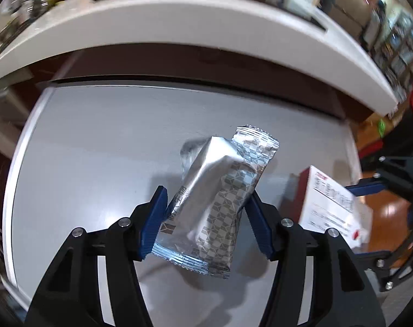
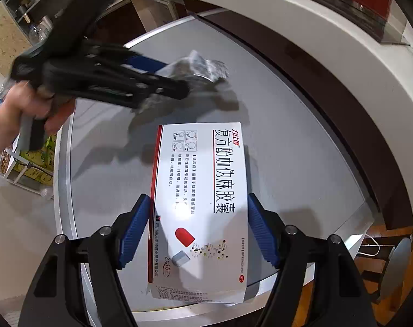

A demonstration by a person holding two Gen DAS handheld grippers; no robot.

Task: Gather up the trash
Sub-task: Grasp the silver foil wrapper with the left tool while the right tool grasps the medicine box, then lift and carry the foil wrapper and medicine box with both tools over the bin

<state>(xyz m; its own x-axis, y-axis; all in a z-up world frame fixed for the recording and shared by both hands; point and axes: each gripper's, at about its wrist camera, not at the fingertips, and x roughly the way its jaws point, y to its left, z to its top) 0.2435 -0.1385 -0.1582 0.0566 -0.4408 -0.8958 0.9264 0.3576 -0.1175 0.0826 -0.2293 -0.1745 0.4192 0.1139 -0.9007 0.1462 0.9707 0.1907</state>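
Gripping the wrapper across its short width, your left gripper has its pads on both sides; the long axis runs away from you, tilted toward the table's far right. Your right gripper straddles the box near the right front edge, its long axis pointing straight ahead. Whether those pads press the box, you cannot tell. From the right view, the wrapper farther out is blurred and half hidden. No bin shows anywhere.

Left claw pinching silver snack wrapper above grey table, white medicine box beside
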